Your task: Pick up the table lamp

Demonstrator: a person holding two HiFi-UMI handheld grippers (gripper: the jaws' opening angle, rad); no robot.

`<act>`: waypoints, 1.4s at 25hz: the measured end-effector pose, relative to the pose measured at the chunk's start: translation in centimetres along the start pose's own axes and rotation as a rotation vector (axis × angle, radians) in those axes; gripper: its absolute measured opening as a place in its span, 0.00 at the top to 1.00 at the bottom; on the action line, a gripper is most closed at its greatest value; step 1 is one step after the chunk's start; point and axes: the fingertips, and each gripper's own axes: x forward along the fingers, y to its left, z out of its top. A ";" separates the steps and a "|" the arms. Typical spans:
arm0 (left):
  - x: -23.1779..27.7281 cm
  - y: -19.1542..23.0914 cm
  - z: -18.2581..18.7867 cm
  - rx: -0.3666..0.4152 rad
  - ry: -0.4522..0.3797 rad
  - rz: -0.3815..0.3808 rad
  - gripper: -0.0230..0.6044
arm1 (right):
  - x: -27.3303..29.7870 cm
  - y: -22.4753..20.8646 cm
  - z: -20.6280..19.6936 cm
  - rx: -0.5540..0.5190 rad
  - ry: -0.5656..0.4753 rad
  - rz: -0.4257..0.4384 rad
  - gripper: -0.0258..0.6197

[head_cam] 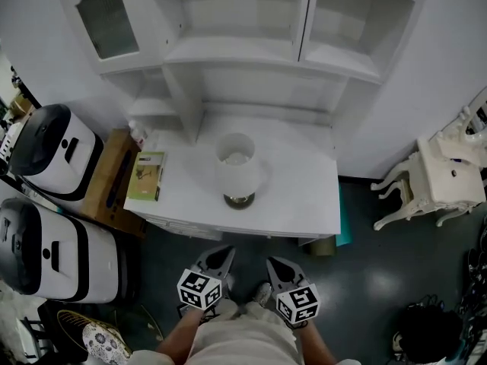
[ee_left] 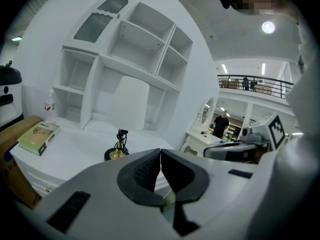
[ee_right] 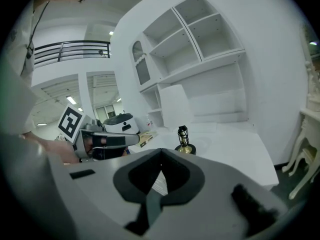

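- We held our left gripper (ee_left: 160, 153) with its jaws pressed together and nothing between them.
- Our right gripper (ee_right: 161, 153), just beside it on the right, was closed and empty too.
- Both grippers were short of the near edge of the white surface (head_cam: 304, 200), pointing toward it and touching nothing.
- The table lamp (head_cam: 237, 169) stood upright on the surface ahead of both grippers, well apart from them, with a white shade over a brass-coloured base.
- Ahead and to the left of the grippers, a green book (head_cam: 146, 176) lay flat near the surface's left edge, and a small bottle (head_cam: 137, 132) stood beyond it.
- Behind the lamp rose white shelves (head_cam: 236, 52).
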 end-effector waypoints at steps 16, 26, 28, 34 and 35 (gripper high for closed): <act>6.1 7.9 -1.1 0.070 -0.039 -0.043 0.79 | 3.2 0.2 -3.5 0.032 0.073 -0.126 0.94; 10.6 11.3 -1.3 0.132 -0.075 -0.020 0.59 | 4.8 0.1 -3.5 0.027 0.058 -0.184 0.94; 11.5 12.0 -1.4 0.138 -0.078 -0.008 0.55 | 5.0 0.0 -3.6 0.031 0.061 -0.188 0.94; 14.3 14.5 -0.5 0.144 -0.126 0.011 0.44 | 4.4 -0.8 -4.5 0.045 0.074 -0.229 0.94; 14.8 15.0 -0.2 0.148 -0.139 0.019 0.41 | 4.2 -1.1 -4.5 0.050 0.074 -0.240 0.94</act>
